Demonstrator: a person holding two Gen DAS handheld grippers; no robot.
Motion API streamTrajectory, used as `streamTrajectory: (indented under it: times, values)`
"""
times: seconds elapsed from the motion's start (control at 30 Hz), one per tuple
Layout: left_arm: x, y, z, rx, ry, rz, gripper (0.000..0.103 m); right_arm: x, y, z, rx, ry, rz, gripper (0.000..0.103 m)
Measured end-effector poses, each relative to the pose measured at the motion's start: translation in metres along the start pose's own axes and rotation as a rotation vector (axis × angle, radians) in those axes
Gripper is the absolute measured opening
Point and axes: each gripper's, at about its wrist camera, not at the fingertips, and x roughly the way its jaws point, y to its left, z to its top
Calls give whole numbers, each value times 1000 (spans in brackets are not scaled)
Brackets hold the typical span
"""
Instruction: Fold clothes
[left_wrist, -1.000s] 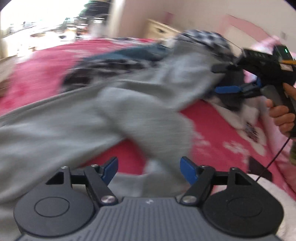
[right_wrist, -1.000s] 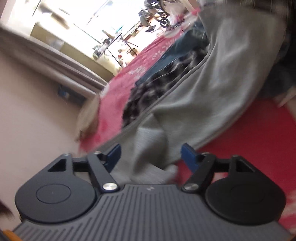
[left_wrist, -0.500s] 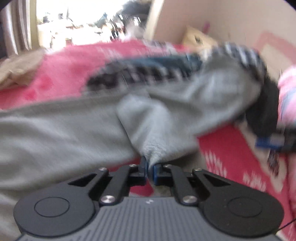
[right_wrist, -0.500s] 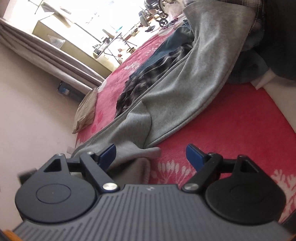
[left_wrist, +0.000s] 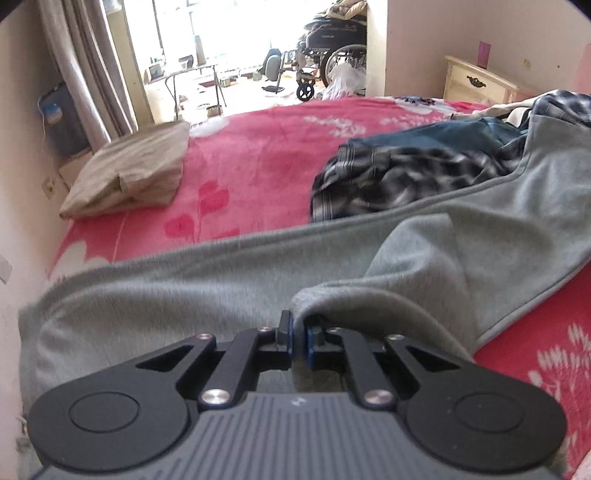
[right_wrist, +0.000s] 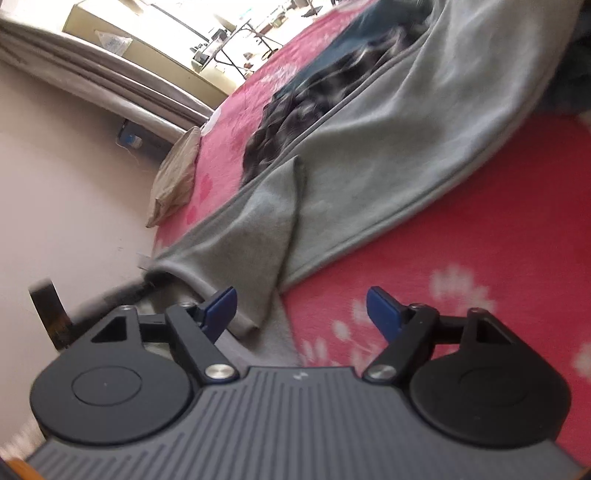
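Our left tongs (left_wrist: 297, 334) are clamped on a fold of the one grey garment (left_wrist: 221, 291) stretched just ahead on the pink blanket (left_wrist: 258, 166). Our right tongs (right_wrist: 301, 308) gape beside its edge. Beyond: one plaid shirt (left_wrist: 399, 173), one folded tan garment (left_wrist: 136, 170).

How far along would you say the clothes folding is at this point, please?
Done: one tan garment lies folded at the bed's far corner. In hand: the left gripper is shut on a fold of the grey garment; the right gripper hangs open over its edge. Left: the plaid shirt and jeans lie crumpled.
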Motion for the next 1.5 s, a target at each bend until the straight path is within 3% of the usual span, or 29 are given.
streamTrajectory:
  times: [0.2, 0.33, 0.47, 0.6, 0.73, 1.0, 1.1, 1.13, 1.23, 1.37, 1.5]
  values:
    - [14, 12, -23, -46, 29, -29, 8, 69, -13, 19, 328, 85, 172, 71]
    - [19, 21, -35, -79, 34, -50, 9, 111, -14, 8, 514, 215, 224, 70]
    - [24, 26, -45, -98, 38, -67, 9, 128, -9, -11, 593, 313, 213, 72]
    - [30, 28, -53, -117, 36, -77, 9, 141, -3, -19, 553, 345, 130, 72]
    - [29, 32, -57, -132, 20, -94, 10, 153, 10, -19, 560, 340, 186, 72]
    - [27, 35, -61, -127, -4, -114, 10, 159, 18, 5, 510, 214, 173, 71]
    - [24, 33, -61, -100, -16, -107, 10, 163, 17, 16, 492, 134, 200, 67]
    - [23, 32, -61, -91, -21, -105, 11, 167, 16, 19, 500, 124, 215, 62]
    - [20, 29, -61, -65, -33, -98, 21, 176, 15, 28, 527, 101, 268, 56]
    - [9, 21, -58, 25, -82, -93, 49, 176, 41, 48, 395, 71, 391, 57]
    - [-3, -2, -53, 228, -140, -127, 53, 183, 60, 70, 349, 79, 403, 57]
